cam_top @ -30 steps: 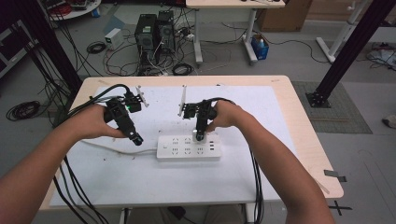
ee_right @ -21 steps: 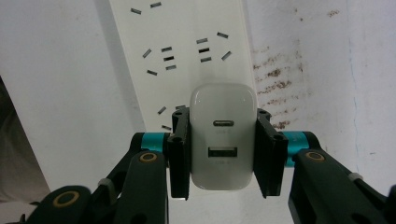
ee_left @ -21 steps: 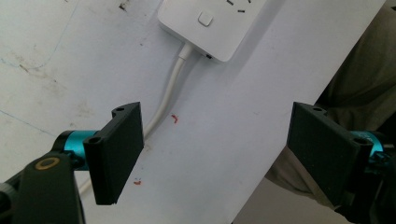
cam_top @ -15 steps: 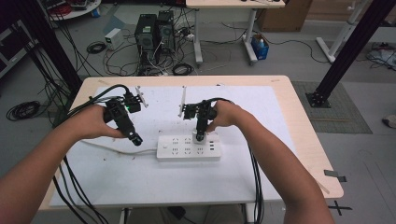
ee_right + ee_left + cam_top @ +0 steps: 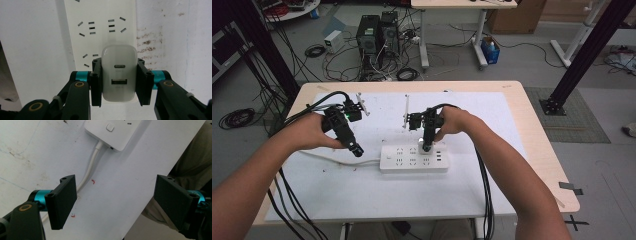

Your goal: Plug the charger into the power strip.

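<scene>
While the person's forearms come in from six o'clock in the high view, the left gripper sits at about nine o'clock of the power strip, low over the white sheet that covers the table. Its jaws stand wide apart with nothing between them; in the left gripper view the left gripper frames bare sheet, with the strip's white cord running from between the jaws up toward twelve o'clock, where it enters the end of the power strip beside a square button. The cord passes just beside the jaw on the left of that view, and I cannot tell whether they touch. A few small red marks dot the sheet near it.

Moving right, the power strip lies flat near the table's middle, long side across. The right gripper points down onto the strip's upper row, right of centre. In the right gripper view, the right gripper pinches a white charger by its two sides, both pads pressed flat against it. The charger sits on the power strip, its face with two ports turned to the camera, and free sockets lie beyond it toward twelve o'clock.
</scene>
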Demonstrator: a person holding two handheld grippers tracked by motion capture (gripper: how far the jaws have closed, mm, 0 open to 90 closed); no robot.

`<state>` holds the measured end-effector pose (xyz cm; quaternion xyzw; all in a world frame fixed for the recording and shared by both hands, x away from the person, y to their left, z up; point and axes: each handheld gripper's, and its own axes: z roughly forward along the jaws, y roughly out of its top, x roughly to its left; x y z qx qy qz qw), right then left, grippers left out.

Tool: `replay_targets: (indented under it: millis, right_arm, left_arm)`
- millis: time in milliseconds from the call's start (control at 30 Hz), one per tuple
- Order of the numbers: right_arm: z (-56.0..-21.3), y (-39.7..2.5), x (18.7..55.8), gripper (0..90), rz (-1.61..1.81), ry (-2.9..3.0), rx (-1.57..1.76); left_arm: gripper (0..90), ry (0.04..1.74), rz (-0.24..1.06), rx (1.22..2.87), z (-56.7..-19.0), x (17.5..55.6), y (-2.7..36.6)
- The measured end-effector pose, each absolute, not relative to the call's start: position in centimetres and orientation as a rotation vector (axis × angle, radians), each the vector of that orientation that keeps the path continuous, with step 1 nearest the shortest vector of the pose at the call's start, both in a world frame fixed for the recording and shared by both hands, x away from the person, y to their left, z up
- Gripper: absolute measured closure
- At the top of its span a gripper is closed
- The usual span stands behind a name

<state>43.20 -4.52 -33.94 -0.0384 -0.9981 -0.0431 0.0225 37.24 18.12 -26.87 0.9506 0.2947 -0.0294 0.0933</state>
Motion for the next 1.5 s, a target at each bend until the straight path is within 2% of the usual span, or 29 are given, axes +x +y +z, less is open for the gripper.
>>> replay_targets:
  millis: [1500]
  right_arm:
    - [-35.4,-2.4,42.7,63.3,0.101,-3.13,0.014]
  left_arm:
    - [19.0,0.842,-0.113,2.84,-27.5,37.7,17.8]
